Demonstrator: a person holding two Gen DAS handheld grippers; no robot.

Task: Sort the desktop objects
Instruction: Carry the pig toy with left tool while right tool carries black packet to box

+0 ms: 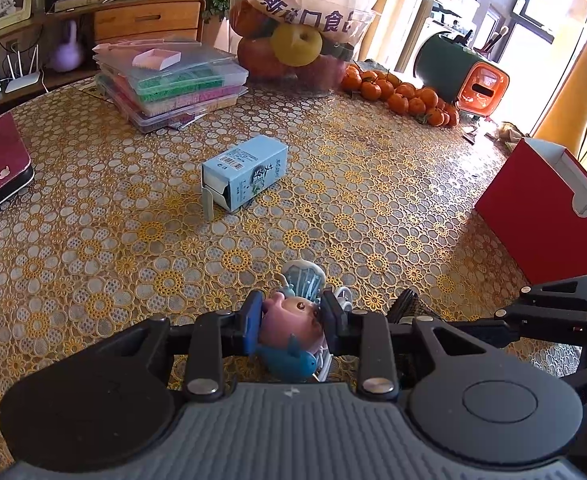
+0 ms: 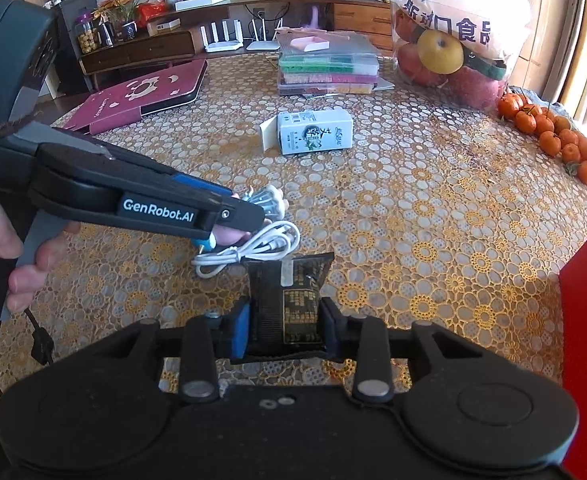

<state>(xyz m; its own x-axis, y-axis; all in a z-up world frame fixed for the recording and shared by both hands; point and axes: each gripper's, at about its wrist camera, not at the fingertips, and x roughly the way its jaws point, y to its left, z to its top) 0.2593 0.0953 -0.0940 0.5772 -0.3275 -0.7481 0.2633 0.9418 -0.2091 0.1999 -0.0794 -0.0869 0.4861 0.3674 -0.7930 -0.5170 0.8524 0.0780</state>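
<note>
The left gripper point(image 1: 292, 322) clamps a pink-and-blue toy figure point(image 1: 289, 334) just above the floral tablecloth point(image 1: 93, 220), the right gripper point(image 2: 284, 326) pinches a black sachet point(image 2: 289, 300) beside a coiled white cable point(image 2: 249, 254), and a pale blue carton point(image 1: 245, 172) lies farther off, mid-table.

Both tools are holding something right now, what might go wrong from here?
1. The white cable lies coiled right against the toy figure in the left tool; lifting may snag and drag it.
2. The right tool pinches only the near end of the black packet, so it may droop or slip.
</note>
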